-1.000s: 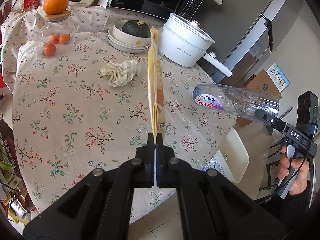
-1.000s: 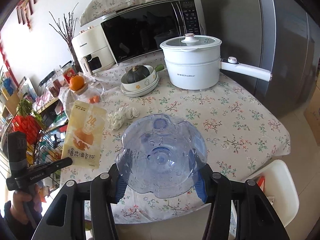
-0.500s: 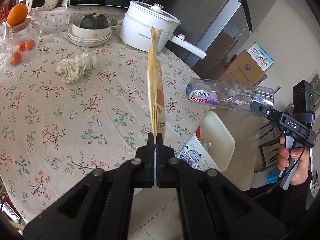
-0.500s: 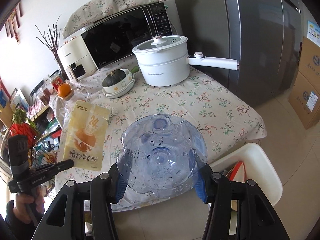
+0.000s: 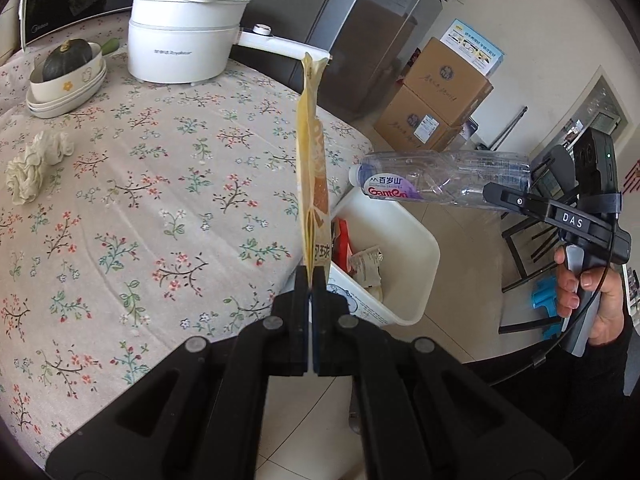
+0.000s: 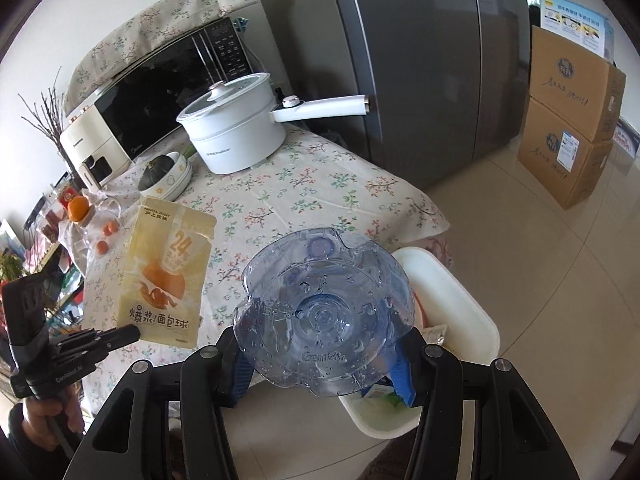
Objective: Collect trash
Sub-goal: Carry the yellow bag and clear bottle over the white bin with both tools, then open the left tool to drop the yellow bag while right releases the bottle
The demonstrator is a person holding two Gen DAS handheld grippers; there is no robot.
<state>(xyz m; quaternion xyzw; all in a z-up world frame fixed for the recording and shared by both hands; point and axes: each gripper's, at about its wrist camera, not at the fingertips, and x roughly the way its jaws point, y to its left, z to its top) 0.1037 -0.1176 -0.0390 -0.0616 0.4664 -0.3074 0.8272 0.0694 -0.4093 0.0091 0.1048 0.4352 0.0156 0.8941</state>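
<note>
My left gripper (image 5: pixel 311 276) is shut on the bottom edge of a yellow snack pouch (image 5: pixel 311 168) and holds it upright over the table's edge, next to a white trash bin (image 5: pixel 404 236). The pouch's printed face shows in the right wrist view (image 6: pixel 166 276), with the left gripper (image 6: pixel 128 332) below it. My right gripper (image 6: pixel 326 360) is shut on a clear plastic bottle (image 6: pixel 326 316), base toward the camera. In the left wrist view the bottle (image 5: pixel 436 184) lies level above the bin, held by the right gripper (image 5: pixel 496 194). A crumpled tissue (image 5: pixel 34 162) lies on the table.
The floral table (image 5: pixel 140 208) carries a white electric pot (image 5: pixel 186 34), bowls with a squash (image 5: pixel 66 70), a microwave (image 6: pixel 168 80) and a jar with oranges (image 6: pixel 94 220). The bin (image 6: pixel 452 304) stands on the floor and holds wrappers. A grey fridge (image 6: pixel 420 52) and cardboard boxes (image 6: pixel 572 128) stand behind.
Both grippers have swung right, away from the table's middle, with pouch and bottle still held. The trash bin has come fully into view below them.
</note>
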